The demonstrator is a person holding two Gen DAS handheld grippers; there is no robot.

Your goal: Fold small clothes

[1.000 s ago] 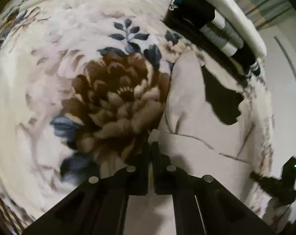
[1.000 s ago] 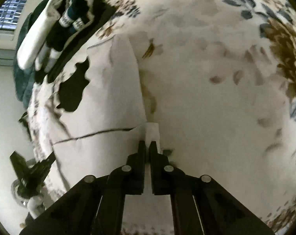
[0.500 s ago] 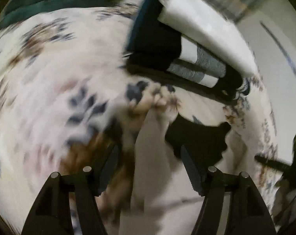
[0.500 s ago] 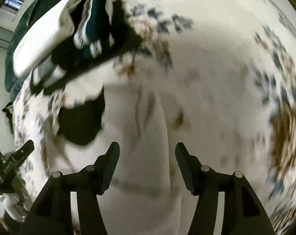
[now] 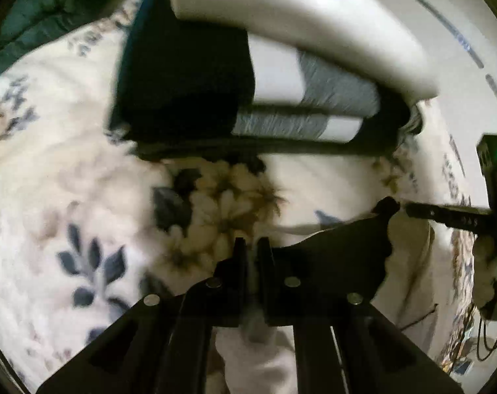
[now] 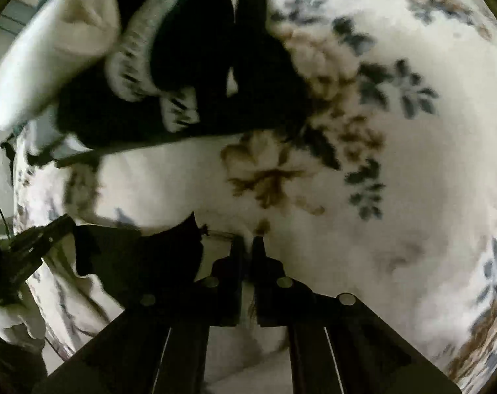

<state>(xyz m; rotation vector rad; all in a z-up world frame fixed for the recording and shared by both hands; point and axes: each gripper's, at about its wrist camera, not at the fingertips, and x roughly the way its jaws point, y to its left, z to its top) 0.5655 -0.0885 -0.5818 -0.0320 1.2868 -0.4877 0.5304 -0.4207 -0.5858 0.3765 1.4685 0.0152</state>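
A small cream garment (image 5: pixel 409 282) with a black patch (image 5: pixel 330 256) lies on a floral blanket (image 5: pixel 68 177). My left gripper (image 5: pixel 251 246) is shut on the garment's far left edge, with cream cloth pinched between its fingers. My right gripper (image 6: pixel 248 246) is shut on the garment's far right edge; the garment (image 6: pixel 81 292) and its black patch (image 6: pixel 133 256) spread to its left. Each gripper shows at the side of the other's view: the right gripper (image 5: pixel 445 216), the left gripper (image 6: pixel 35 239).
A stack of folded clothes (image 5: pixel 248 75), black, grey and white with a white roll on top, lies just beyond the garment; it also shows in the right wrist view (image 6: pixel 133 65). A dark green cover (image 5: pixel 35 16) lies at the far left. The floral blanket (image 6: pixel 412 164) spreads to the right.
Both grippers let go of the near edge, opened, moved forward toward the stack, and have now shut on the garment's far edge.
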